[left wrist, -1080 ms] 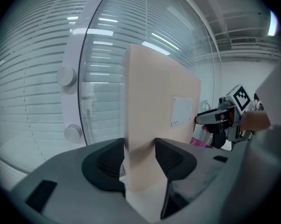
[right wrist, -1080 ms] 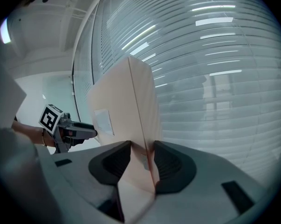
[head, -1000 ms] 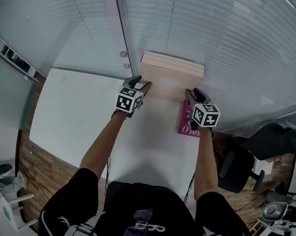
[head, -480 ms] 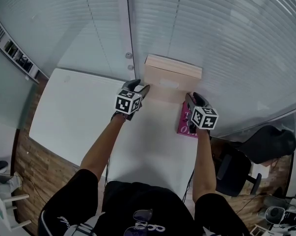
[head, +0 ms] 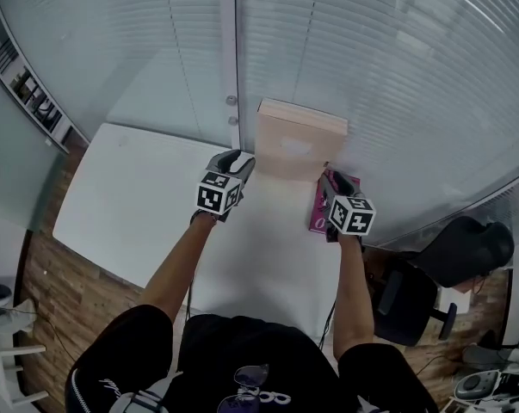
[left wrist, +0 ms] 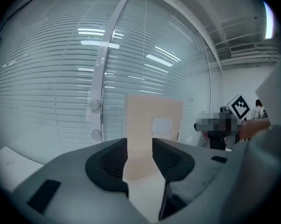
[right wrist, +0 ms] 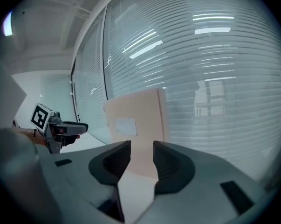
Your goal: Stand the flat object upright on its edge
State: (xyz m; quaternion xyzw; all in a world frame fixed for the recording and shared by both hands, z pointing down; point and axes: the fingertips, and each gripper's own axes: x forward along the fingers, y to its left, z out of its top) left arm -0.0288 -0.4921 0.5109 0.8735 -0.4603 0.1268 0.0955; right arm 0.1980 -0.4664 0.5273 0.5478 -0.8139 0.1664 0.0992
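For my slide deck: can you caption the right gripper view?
Beige box stands upright on its edge before the window blinds, seen beyond the open, empty right gripper.

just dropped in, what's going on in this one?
A person is working at a white table with a gripper in each hand. The flat beige box already stands upright on its edge at the far side, by the glass wall with blinds. Neither gripper holds it. The left gripper and right gripper sit short of the box, jaws apart and empty, and the left's jaws have just been closing. A pink book lies flat under the right gripper.
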